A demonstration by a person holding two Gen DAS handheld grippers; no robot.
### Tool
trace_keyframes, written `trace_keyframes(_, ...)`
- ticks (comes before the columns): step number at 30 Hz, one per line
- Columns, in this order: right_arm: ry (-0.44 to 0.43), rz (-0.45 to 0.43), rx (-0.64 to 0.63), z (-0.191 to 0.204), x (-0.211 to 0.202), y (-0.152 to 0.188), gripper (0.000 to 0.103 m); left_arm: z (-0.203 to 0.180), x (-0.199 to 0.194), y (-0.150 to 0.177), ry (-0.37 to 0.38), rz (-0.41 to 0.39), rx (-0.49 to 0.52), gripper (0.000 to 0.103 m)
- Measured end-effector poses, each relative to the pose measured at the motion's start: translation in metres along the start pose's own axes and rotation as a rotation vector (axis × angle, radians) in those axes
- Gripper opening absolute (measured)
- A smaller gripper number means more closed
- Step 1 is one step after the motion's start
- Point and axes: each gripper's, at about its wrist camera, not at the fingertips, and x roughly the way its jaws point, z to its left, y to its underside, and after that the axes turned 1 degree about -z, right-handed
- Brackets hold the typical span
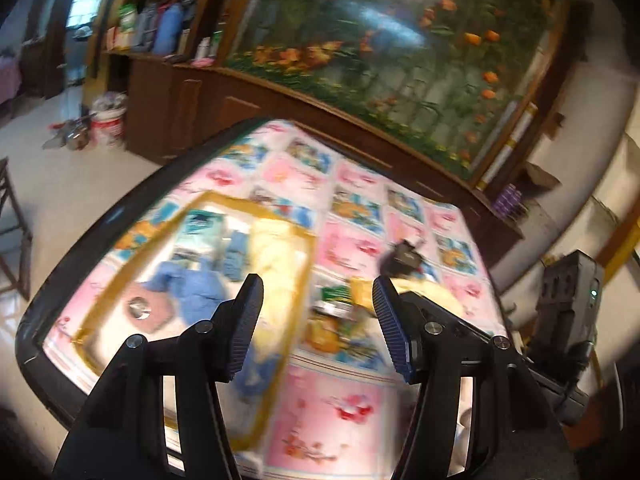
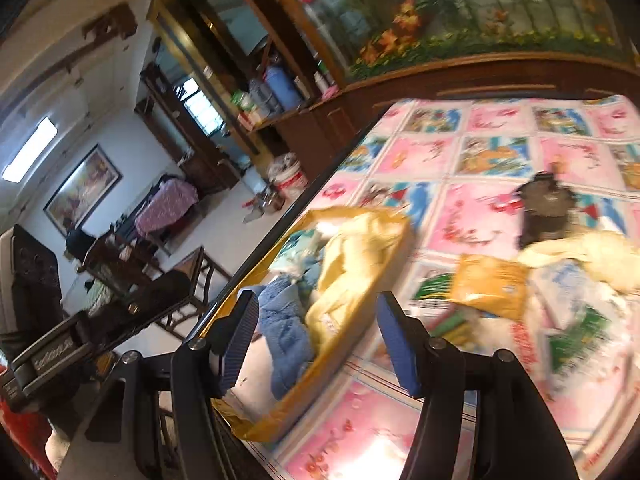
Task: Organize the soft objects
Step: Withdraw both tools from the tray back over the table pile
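A yellow-rimmed tray [image 1: 96, 300] lies on the left of the table and also shows in the right wrist view [image 2: 360, 304]. It holds a blue cloth [image 1: 188, 288], a pale yellow cloth [image 1: 276, 252] draped over its right rim, and teal packets [image 1: 200, 224]. Right of the tray lie a yellow packet [image 2: 492, 288], a cream cloth [image 2: 588, 256], white-green bags [image 2: 576, 332] and a black object [image 2: 548, 208]. My left gripper [image 1: 318, 292] is open and empty above the tray's right edge. My right gripper [image 2: 316, 312] is open and empty over the yellow cloth [image 2: 360, 256].
The table has a pink and blue patterned cover [image 1: 352, 400] and a dark edge [image 1: 120, 208]. A wooden cabinet [image 1: 192, 104] with a flower mural stands behind. A white bucket [image 1: 108, 120] and a chair [image 2: 188, 280] stand on the floor to the left.
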Motion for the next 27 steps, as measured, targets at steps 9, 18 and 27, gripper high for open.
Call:
trace_keyframes(9,0.183,-0.279,-0.019,-0.01,-0.168,-0.009,0.061,-0.089,-0.054,-0.008,0.167,-0.024,0.209,0.057)
trace_keyframes(18,0.448,-0.536,-0.132,0.046,-0.369,-0.097,0.076,-0.122,-0.11,-0.083,0.308,-0.033,0.229,0.073)
trace_keyframes(27,0.288,-0.096,0.002,-0.041,-0.217,-0.075,0.082,-0.072,0.004,-0.032,0.271,0.212,0.096,0.083)
